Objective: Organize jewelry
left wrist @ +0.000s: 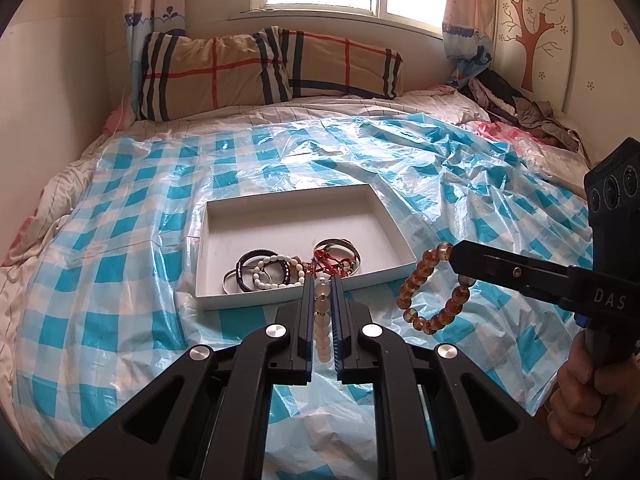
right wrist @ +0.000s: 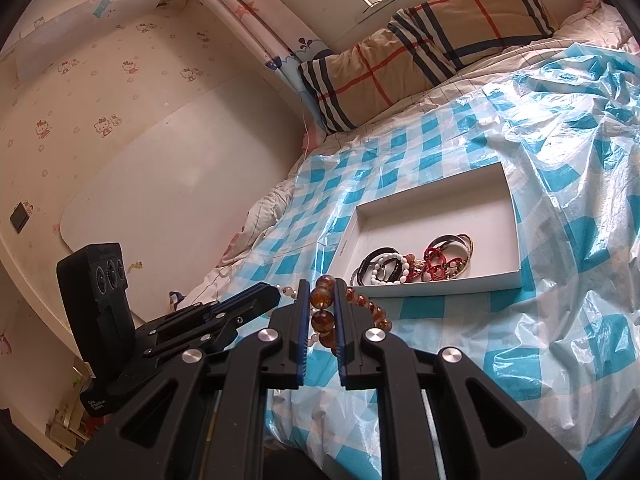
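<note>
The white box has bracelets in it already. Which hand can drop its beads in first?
Probably the left. The left gripper holds the pale bead bracelet right at the white box near edge. The right gripper holds the amber bead bracelet off beside the box.

Two tools: the left tool [left wrist: 322, 280] pinches one pale bead bracelet [left wrist: 322, 320], the right tool [right wrist: 322, 282] one amber bead bracelet [left wrist: 434, 288]. One white tray [left wrist: 248, 300] lies just ahead of both tools, holding a tangle of roughly seven bracelets and bangles [left wrist: 296, 270]; exact count unclear. Two plaid pillows [left wrist: 212, 72] lie far beyond.
</note>
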